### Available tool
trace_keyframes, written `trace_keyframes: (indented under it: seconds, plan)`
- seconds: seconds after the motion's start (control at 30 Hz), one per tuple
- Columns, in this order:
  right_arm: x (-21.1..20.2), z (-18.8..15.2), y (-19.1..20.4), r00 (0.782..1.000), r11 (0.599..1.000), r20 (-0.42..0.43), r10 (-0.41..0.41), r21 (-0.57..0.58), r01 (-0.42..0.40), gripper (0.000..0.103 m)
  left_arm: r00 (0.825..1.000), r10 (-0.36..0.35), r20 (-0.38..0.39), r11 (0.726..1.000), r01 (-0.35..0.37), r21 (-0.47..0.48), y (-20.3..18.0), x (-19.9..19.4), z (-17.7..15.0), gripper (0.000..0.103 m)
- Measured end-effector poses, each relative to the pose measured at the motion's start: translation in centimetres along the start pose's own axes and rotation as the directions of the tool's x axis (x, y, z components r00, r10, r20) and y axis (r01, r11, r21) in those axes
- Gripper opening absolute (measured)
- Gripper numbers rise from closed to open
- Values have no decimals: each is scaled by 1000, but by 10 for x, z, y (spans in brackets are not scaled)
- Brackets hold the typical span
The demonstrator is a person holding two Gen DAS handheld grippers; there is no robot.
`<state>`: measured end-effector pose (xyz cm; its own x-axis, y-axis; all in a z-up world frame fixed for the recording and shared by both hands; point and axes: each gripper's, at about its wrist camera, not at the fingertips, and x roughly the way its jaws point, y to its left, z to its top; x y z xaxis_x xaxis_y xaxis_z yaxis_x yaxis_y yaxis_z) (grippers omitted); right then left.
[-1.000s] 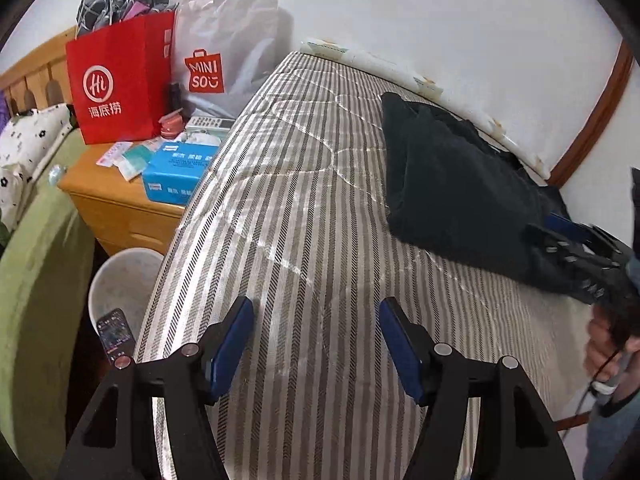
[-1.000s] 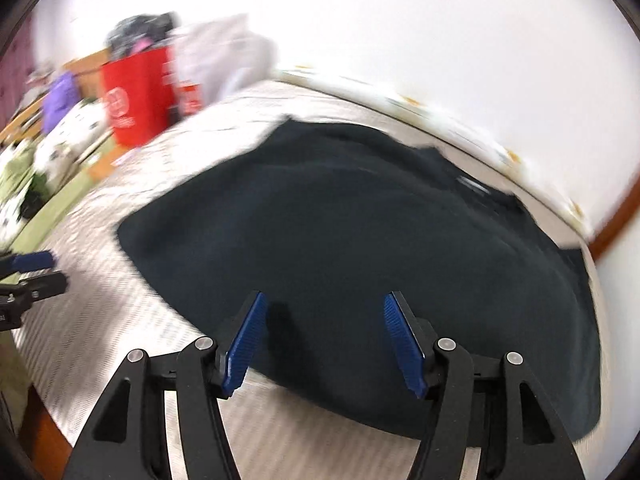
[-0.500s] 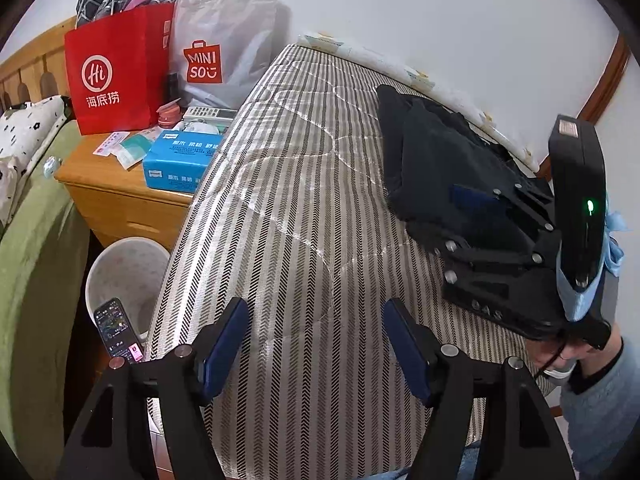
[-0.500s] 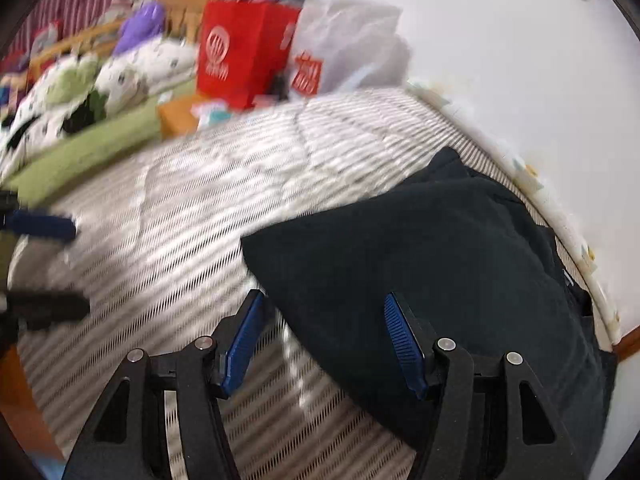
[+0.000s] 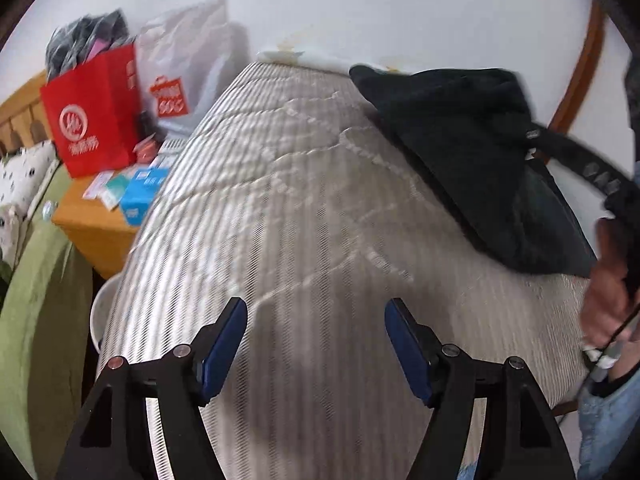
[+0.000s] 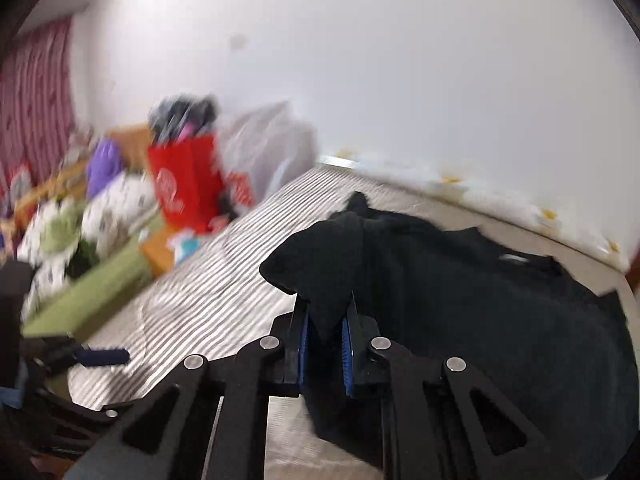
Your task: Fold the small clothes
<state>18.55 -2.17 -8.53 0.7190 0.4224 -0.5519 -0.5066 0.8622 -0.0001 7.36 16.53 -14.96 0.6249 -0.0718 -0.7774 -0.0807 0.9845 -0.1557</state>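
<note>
At the upper left of the left wrist view a red paper bag (image 5: 94, 114) carries a white round logo with white characters under it, too blurred to read. Just right of it a grey plastic bag (image 5: 188, 68) shows an orange-red label whose lower line reads roughly "SOU"; the rest is smeared. Below them, on a wooden bedside cabinet (image 5: 90, 226), lies a blue box (image 5: 140, 196) with white print that cannot be made out. The striped, quilted mattress (image 5: 304, 208) fills the middle of the frame, against a plain white wall (image 5: 360, 4). The left gripper (image 5: 316, 340) stands well open over bare mattress with nothing between its blue pads. At the upper right the black garment (image 5: 472, 148) lies along the wall side of the mattress, one edge pulled up off it.

In the right wrist view, red patterned curtains (image 6: 32, 104) hang at the far left. The right gripper (image 6: 325, 340) has just been closing, and its jaws now pinch a raised fold of the garment, near the frame's centre.
</note>
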Motion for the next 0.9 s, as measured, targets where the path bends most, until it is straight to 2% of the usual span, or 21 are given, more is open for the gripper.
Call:
trace_keyframes:
  seconds: [0.17, 0.33, 0.43, 0.53, 0.6, 0.67, 0.73, 0.77, 0.83, 0.9]
  plan:
    - [-59, -7, -84, 993, 987, 100, -64, 154, 48, 12, 999, -40, 34, 999, 39, 22, -41, 11, 16, 69]
    - [-106, -43, -179, 979, 929, 153, -133, 365, 70, 12, 993, -117, 25, 990, 115, 78, -90, 26, 23, 69]
    - [-118, -78, -227, 978, 868, 128, -167, 489, 85, 12, 985, -170, 20, 978, 166, 123, -120, 32, 23, 69]
    - [-117, -116, -259, 979, 809, 55, -196, 573, 130, 12, 976, -216, 14, 961, 210, 182, -147, 37, 19, 69]
    - [-113, -137, -274, 987, 781, 26, -158, 614, 109, 13, 971, -238, 1, 947, 232, 221, -165, 40, 16, 69]
    - [-113, -149, -278, 992, 773, 15, -129, 628, 91, 17, 966, -257, -15, 934, 252, 253, -181, 43, 14, 69]
    - [-120, -151, -276, 986, 783, 6, -166, 609, 128, 30, 960, -279, -28, 920, 276, 279, -193, 44, 12, 71]
    - [-124, -151, -274, 984, 789, 12, -179, 599, 137, 33, 957, -289, -30, 913, 285, 293, -199, 44, 11, 73]
    - [-128, -149, -272, 985, 797, 31, -167, 592, 117, 55, 953, -301, -27, 901, 294, 318, -206, 43, 8, 75]
    - [-128, -146, -270, 988, 806, 49, -150, 585, 93, 58, 957, -289, -24, 899, 280, 335, -213, 46, 6, 75]
